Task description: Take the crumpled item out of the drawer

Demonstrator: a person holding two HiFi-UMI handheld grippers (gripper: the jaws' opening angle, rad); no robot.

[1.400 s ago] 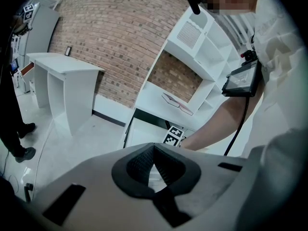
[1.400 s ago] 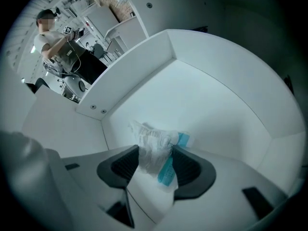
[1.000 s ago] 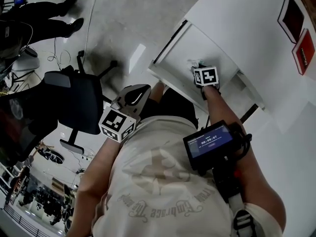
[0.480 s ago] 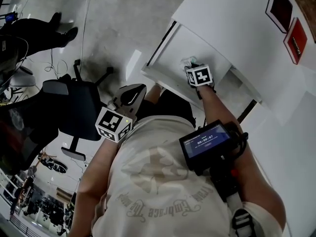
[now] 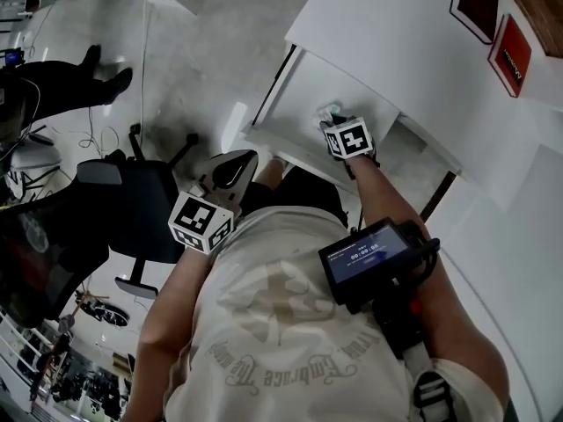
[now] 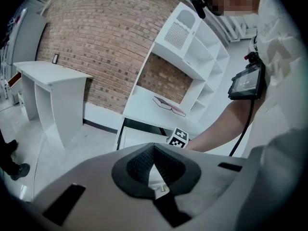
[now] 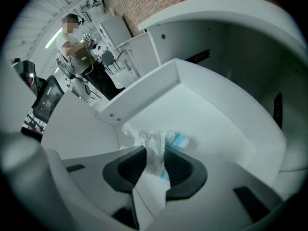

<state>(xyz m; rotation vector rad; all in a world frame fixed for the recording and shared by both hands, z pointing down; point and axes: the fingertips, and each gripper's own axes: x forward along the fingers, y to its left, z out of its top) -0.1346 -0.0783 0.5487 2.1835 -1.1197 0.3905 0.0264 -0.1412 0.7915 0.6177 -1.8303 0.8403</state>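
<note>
- The right claw (image 7: 155,154) had just been closing and gripped the crumpled white plastic wrapper with a blue patch (image 7: 153,139) between its pads.
- The wrapper's loose end spread just beyond the tips, inside the open white drawer (image 7: 211,114).
- I'd have lifted straight up with a steady grip, clearing the drawer wall beside the claw.
- The left claw (image 6: 154,150) was clenched on nothing.

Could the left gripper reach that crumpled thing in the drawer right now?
Probably not. The left gripper is shut and held back outside the drawer, and the right gripper, whose jaws have just been closing, already pinches the crumpled item there.
</note>
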